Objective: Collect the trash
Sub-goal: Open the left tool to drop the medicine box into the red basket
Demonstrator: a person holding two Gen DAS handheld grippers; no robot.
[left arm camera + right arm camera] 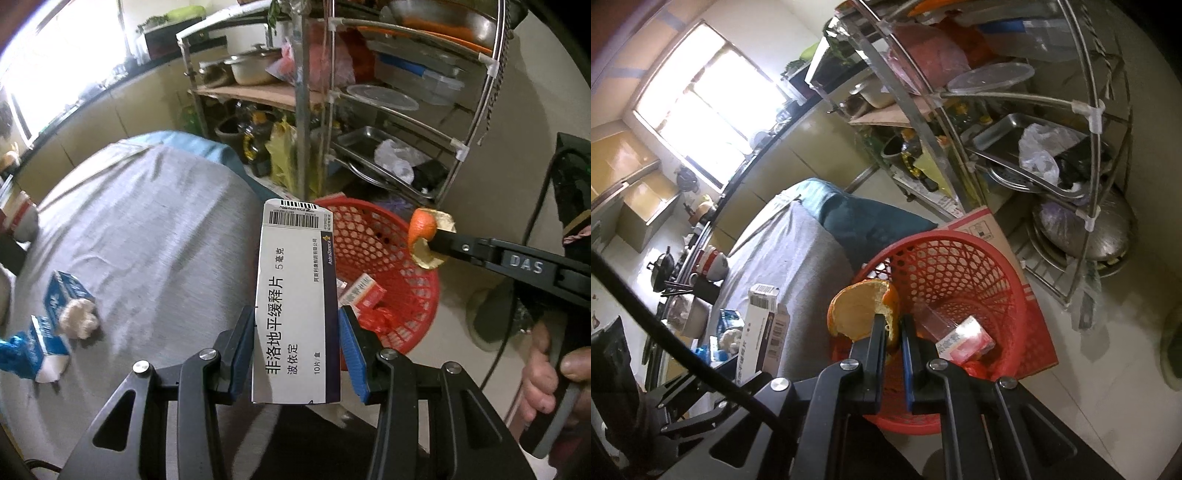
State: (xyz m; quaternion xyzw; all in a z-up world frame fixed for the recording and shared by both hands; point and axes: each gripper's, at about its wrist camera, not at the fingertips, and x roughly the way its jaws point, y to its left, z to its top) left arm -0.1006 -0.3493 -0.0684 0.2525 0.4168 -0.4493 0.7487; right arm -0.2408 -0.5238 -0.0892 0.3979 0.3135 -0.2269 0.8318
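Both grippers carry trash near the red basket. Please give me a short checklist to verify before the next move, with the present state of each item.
1. Left gripper grips medicine box: ok.
2. Right gripper grips orange peel: ok.
3. Peel over red basket: ok.
4. Medicine box over basket: cannot tell; appears at its edge.
5. Basket has room: ok.
6. Table trash remaining, blue cartons: not ok.

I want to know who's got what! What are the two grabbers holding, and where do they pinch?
The left gripper holds the white medicine box by its lower sides. The right gripper pinches the orange peel at its edge.
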